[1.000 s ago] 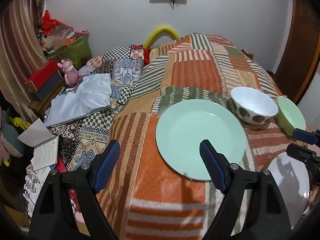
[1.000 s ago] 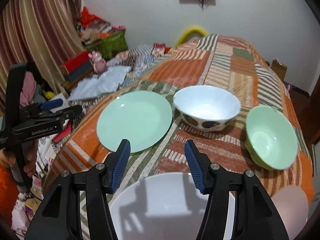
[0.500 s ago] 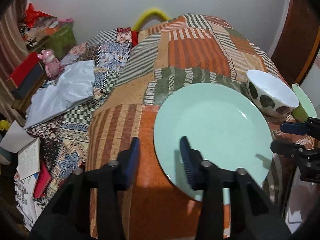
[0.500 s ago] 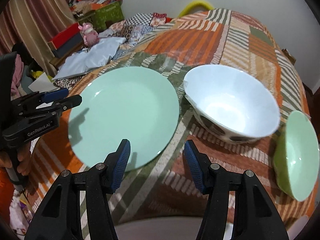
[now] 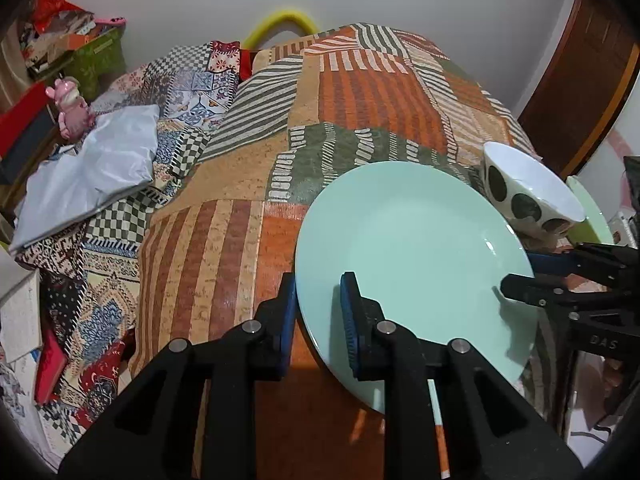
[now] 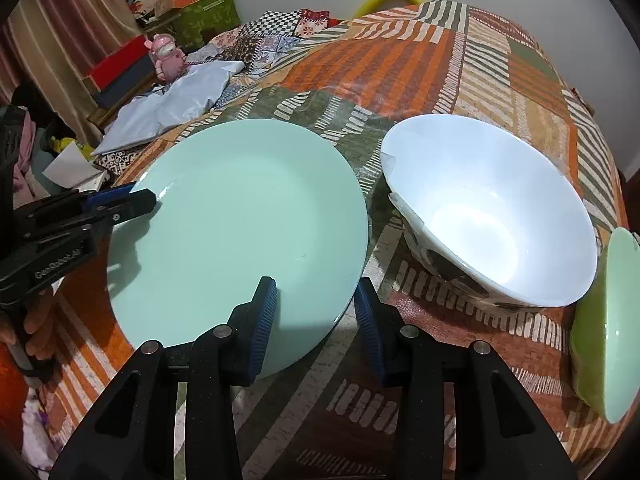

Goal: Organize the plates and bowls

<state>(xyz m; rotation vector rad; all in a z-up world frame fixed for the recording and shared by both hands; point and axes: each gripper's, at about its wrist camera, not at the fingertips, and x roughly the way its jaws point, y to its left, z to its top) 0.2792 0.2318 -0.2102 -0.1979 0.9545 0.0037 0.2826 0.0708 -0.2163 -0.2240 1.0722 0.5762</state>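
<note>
My left gripper (image 5: pixel 318 316) straddles the near-left rim of the round mint-green plate (image 5: pixel 404 264), fingers narrowly apart, one outside the edge and one over the plate; I cannot tell whether they pinch it. My right gripper (image 6: pixel 316 322) has its fingers spread around the plate's opposite rim (lower centre of the right wrist view), not closed. The plate lies on the orange patchwork bedspread (image 6: pixel 400 60). Right of it sits the white bowl with dark spots (image 6: pixel 492 216), and a pale green bowl (image 6: pixel 608 328) touches it at the frame's right edge.
</note>
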